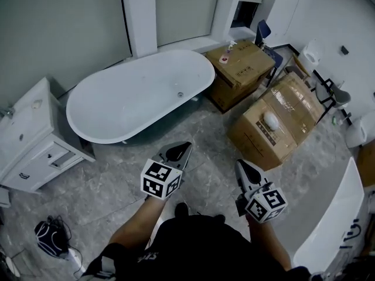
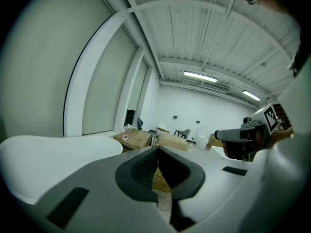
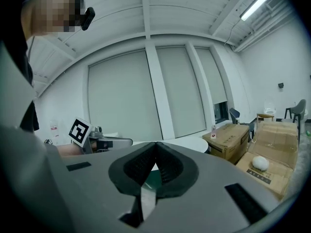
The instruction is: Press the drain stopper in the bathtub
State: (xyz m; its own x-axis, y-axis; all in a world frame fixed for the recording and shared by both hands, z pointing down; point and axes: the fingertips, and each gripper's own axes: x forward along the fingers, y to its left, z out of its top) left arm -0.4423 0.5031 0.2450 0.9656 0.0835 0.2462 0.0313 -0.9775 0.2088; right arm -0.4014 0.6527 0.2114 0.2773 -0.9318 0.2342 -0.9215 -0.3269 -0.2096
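Note:
A white oval bathtub [image 1: 105, 133] stands ahead of me on the grey floor, with a small round drain stopper [image 1: 180, 94] on its bottom toward the right end. My left gripper [image 1: 186, 146] hovers shut over the floor, short of the tub's near rim, holding nothing. My right gripper [image 1: 241, 164] is also shut and empty, further right. In the left gripper view the tub's rim [image 2: 58, 147] shows at left behind the closed left gripper [image 2: 157, 149]. The right gripper view has its closed right gripper [image 3: 156, 143] before the tub's rim [image 3: 187, 143].
A white vanity cabinet [image 1: 29, 142] stands left of the tub. Cardboard boxes [image 1: 240, 69] [image 1: 278, 122] sit to the right, one carrying a small bottle [image 1: 225, 54]. A second white tub edge [image 1: 331, 221] is at right. A dark bag [image 1: 50, 237] lies on the floor at lower left.

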